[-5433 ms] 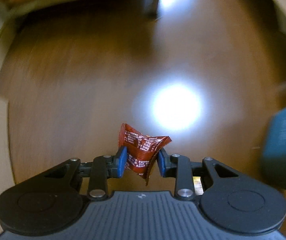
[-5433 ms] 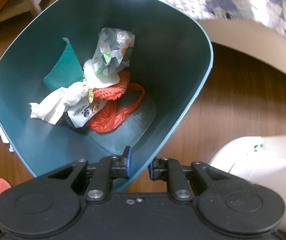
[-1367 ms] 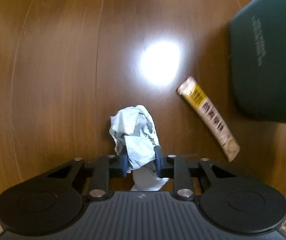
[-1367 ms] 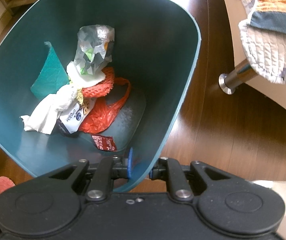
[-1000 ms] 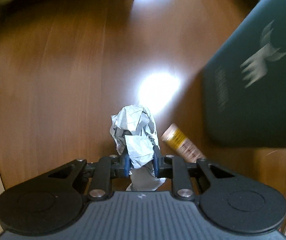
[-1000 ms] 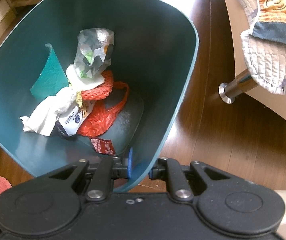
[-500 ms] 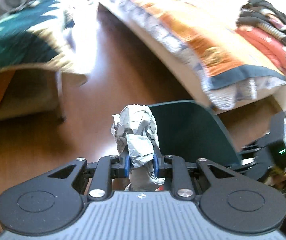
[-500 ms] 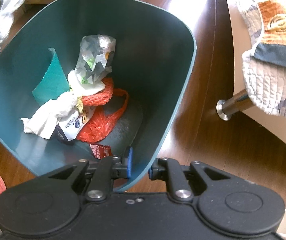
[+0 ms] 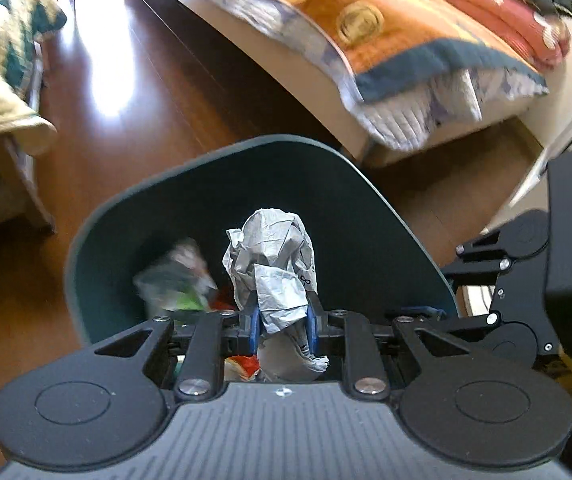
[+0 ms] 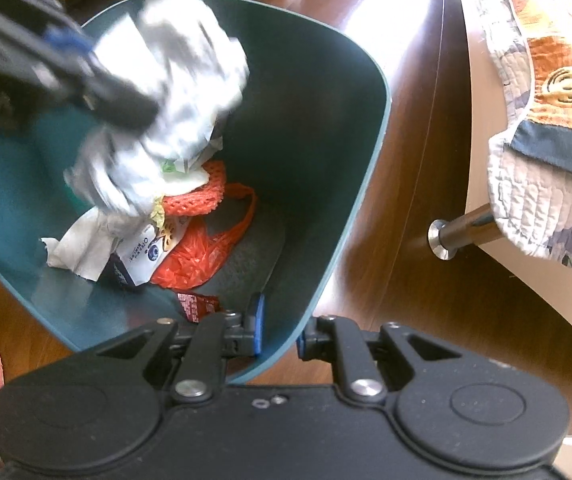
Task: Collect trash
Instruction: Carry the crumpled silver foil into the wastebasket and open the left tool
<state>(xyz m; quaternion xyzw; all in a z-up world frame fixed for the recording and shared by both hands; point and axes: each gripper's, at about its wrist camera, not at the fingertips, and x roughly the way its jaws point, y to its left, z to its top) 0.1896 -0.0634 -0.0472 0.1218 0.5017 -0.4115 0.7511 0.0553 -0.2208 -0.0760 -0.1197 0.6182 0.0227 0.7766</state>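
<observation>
Your left gripper (image 9: 282, 330) has its jaws clamped on the crumpled silver-white wrapper wad (image 9: 276, 268), held above the open teal plastic bin (image 10: 318, 80), placed for a clean drop. Your right gripper (image 10: 279, 334) has its jaws pinched on the bin's near wall, tilting the mouth toward the wad.

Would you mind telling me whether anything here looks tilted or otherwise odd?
Yes: the teal bin sits tilted, not upright, since the right claw grips its rim. The left claw holds crumpled paper over its opening.
</observation>
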